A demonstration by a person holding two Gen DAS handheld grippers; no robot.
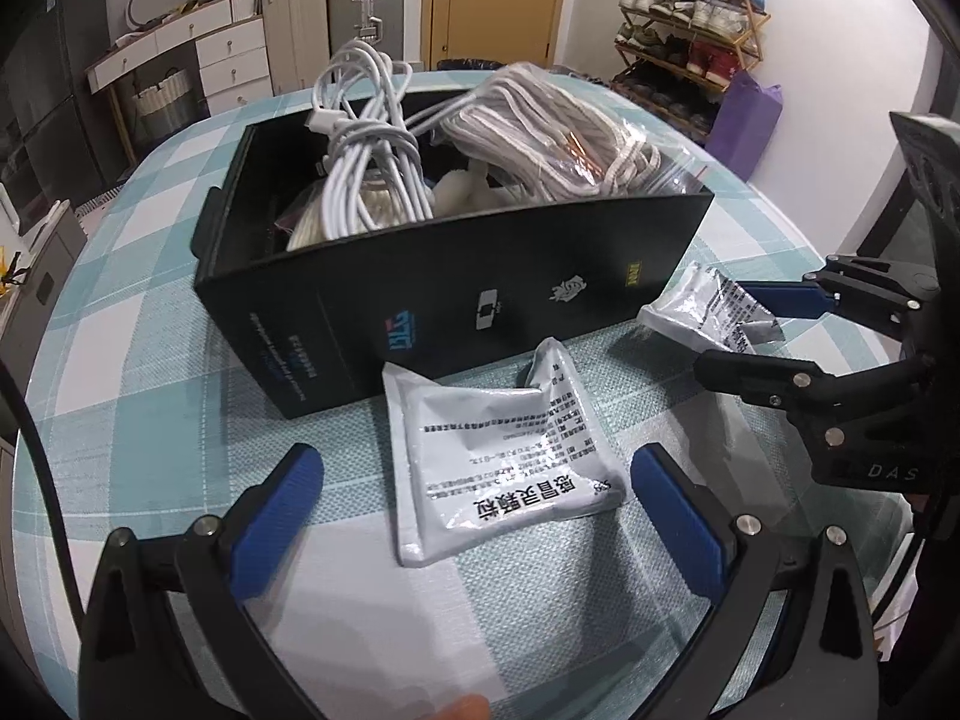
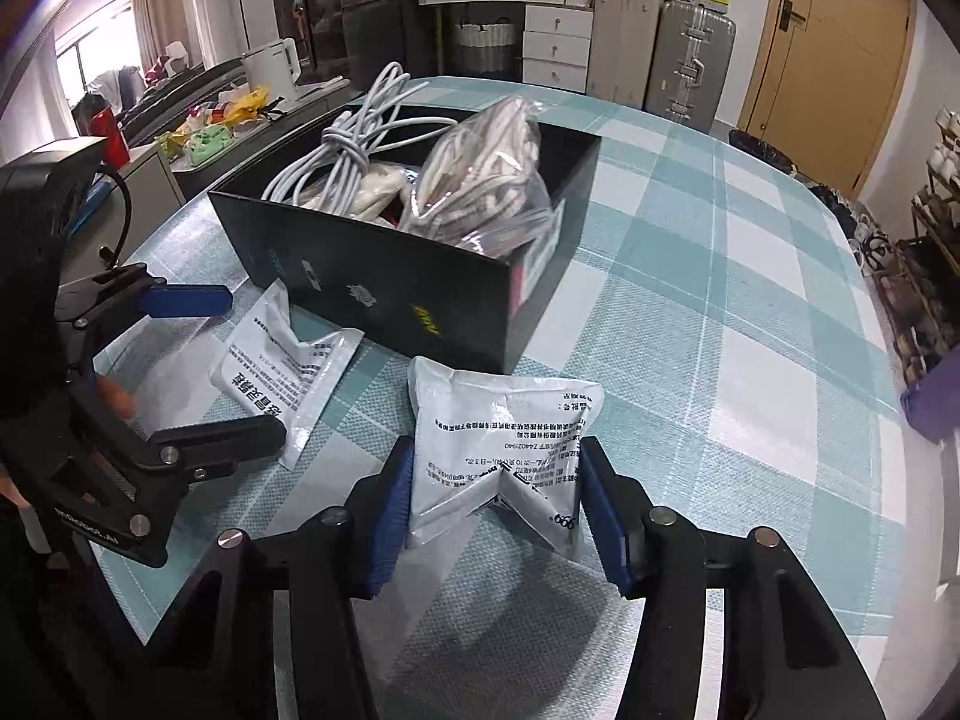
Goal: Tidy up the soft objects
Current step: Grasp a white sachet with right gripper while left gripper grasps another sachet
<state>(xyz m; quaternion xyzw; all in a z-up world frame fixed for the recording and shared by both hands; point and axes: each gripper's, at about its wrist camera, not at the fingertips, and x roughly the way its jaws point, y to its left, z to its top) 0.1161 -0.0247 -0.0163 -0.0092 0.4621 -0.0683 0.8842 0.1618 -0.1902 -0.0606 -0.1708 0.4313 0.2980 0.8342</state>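
We see two white packets on the checked table [image 2: 690, 252], both just in front of one black box [image 2: 384, 276]. Our right gripper [image 2: 495, 507] pinches one packet [image 2: 504, 426], and our left gripper [image 1: 474, 510] is spread wide around the other packet [image 1: 498, 456]. Inside the box are one white cable bundle [image 1: 366, 144] and one clear bag of cords [image 1: 540, 132].
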